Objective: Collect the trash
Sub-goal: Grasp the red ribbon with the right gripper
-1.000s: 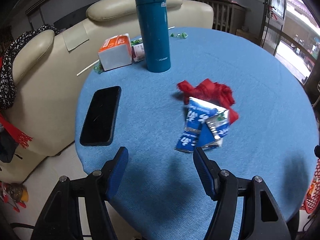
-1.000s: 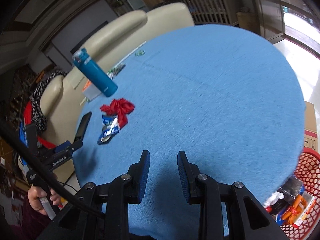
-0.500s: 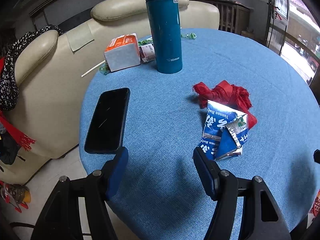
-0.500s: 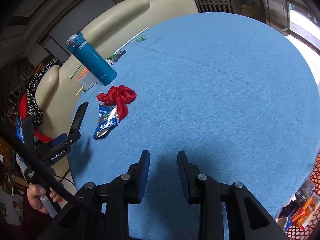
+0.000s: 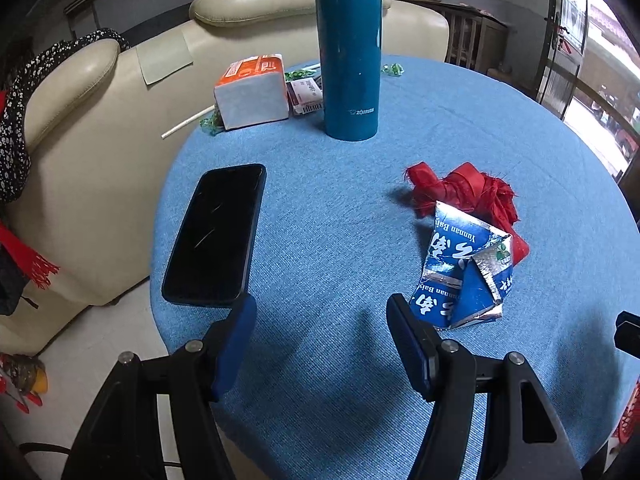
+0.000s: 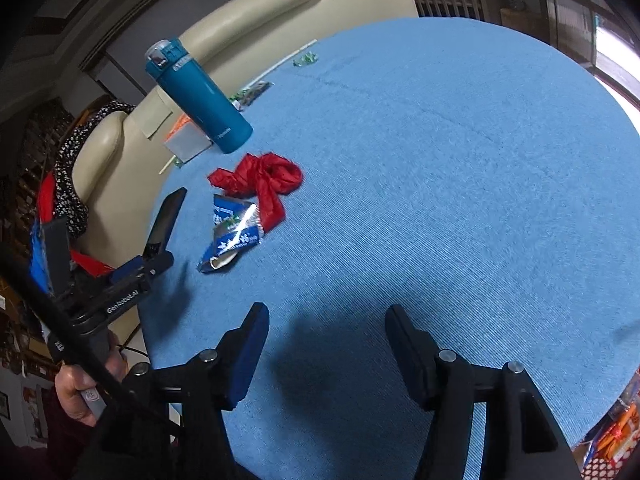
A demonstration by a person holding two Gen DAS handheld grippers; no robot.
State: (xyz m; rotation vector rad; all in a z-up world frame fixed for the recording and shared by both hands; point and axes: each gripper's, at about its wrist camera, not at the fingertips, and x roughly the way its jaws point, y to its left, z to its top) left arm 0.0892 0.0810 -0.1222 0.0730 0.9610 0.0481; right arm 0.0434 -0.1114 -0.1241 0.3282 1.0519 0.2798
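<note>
A crumpled blue and silver wrapper (image 5: 464,276) lies on the round blue table (image 5: 320,220), touching a crumpled red wrapper (image 5: 464,190) behind it. My left gripper (image 5: 320,320) is open and empty, low over the near table edge; its right finger is close to the blue wrapper. Both wrappers, blue (image 6: 234,236) and red (image 6: 264,178), show in the right wrist view. My right gripper (image 6: 326,336) is open and empty over bare cloth, well right of them. The left gripper (image 6: 156,260) shows there too.
A black phone (image 5: 216,236) lies left of the left gripper. A teal flask (image 5: 348,48) stands behind, with a tissue pack (image 5: 252,92), small green wrappers (image 5: 392,69) and a straw (image 5: 188,122). A cream sofa (image 5: 100,100) borders the table. A red basket (image 5: 630,420) sits low right.
My left gripper has moved forward and left, closer to the wrappers and phone. My right gripper has opened wider and swung left over the table.
</note>
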